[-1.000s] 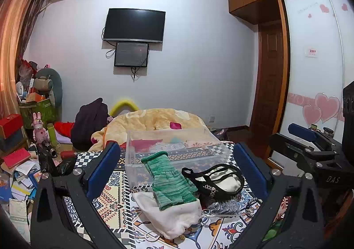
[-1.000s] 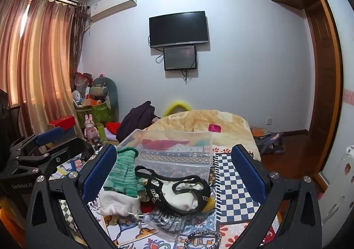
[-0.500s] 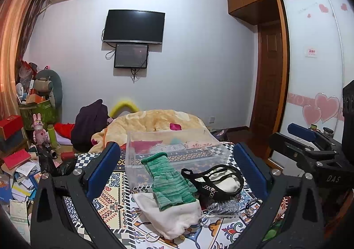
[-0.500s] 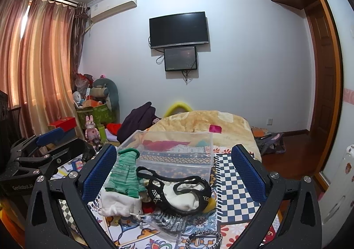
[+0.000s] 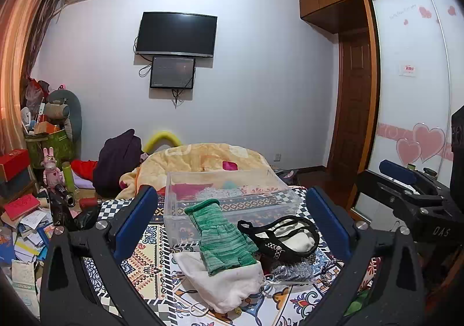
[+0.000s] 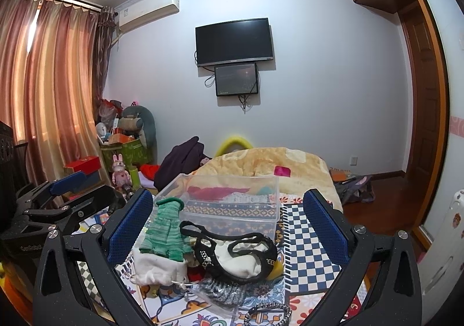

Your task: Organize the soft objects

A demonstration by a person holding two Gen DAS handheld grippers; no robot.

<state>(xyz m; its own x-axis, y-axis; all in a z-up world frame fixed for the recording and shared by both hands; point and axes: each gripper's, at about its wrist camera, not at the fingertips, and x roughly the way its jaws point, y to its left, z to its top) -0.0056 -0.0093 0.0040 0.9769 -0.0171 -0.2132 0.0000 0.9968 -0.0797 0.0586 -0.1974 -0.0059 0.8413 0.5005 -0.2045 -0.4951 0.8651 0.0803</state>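
Observation:
A pile of soft things lies on the patterned cloth: a green knit glove (image 5: pixel 221 236) (image 6: pixel 165 231) on a white drawstring pouch (image 5: pixel 223 282) (image 6: pixel 159 266), and a black strappy piece (image 5: pixel 278 234) (image 6: pixel 232 247) over white fabric. A clear plastic box (image 5: pixel 232 195) (image 6: pixel 229 198) stands just behind the pile. My left gripper (image 5: pixel 232 218) is open and empty, above and in front of the pile. My right gripper (image 6: pixel 229 224) is open and empty, beside it on the right; it shows at the right of the left wrist view (image 5: pixel 406 181).
A yellow blanket (image 5: pixel 203 157) and dark clothing (image 5: pixel 119 157) lie beyond the box. Books, boxes and toys clutter the left side (image 5: pixel 26 210). A beaded bracelet (image 6: pixel 266 310) and a grey mesh bag (image 6: pixel 223 288) lie near the pile. A wardrobe (image 5: pixel 411 94) is right.
Both views shift very slightly; the grippers stay open and nothing on the cloth has moved.

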